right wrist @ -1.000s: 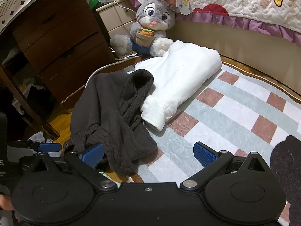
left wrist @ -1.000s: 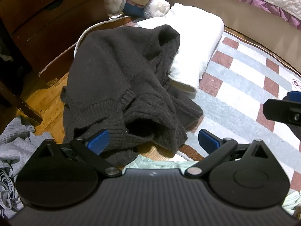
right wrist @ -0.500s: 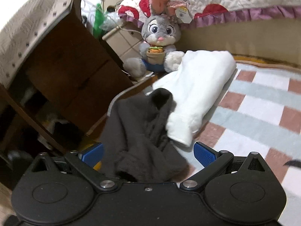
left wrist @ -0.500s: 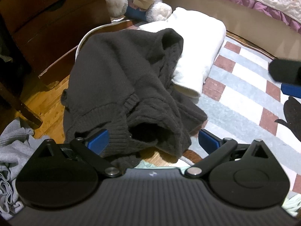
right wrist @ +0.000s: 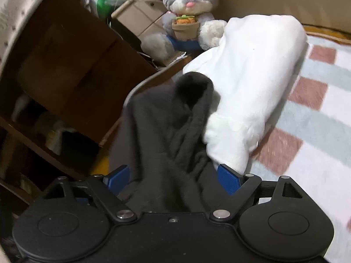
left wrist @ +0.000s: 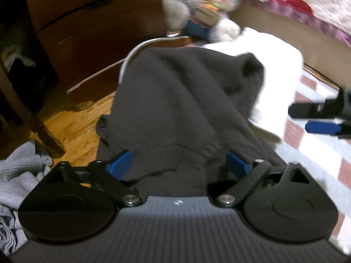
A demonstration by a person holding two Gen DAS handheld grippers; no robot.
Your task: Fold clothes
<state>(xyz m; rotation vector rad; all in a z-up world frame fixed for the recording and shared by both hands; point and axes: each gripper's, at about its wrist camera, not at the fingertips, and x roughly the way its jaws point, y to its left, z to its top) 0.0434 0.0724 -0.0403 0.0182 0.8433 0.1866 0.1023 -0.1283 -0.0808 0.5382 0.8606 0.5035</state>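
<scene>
A dark grey knit sweater [left wrist: 175, 100] lies crumpled, partly on the rug and partly on the wood floor. My left gripper [left wrist: 178, 164] is low over its near hem. Its jaws are closing, the knit bunched between the blue pads, which stand apart from it. My right gripper [right wrist: 173, 178] is over the sweater [right wrist: 166, 131] near its collar side, jaws also closing around a fold without pressing it. The right gripper [left wrist: 316, 118] also shows at the right edge of the left wrist view. A white folded garment [right wrist: 252, 83] lies against the sweater's far right side.
A checked rug [right wrist: 307, 131] spreads to the right. A dark wooden dresser [left wrist: 98, 32] stands at the left, with a plush bunny [right wrist: 188, 11] at the back by the bed base. Grey clothes [left wrist: 17, 175] are heaped on the wood floor [left wrist: 76, 127] at the lower left.
Both grippers have come forward and down onto the sweater, and their pads now stand closer together. The right gripper swung left from the rug to the sweater.
</scene>
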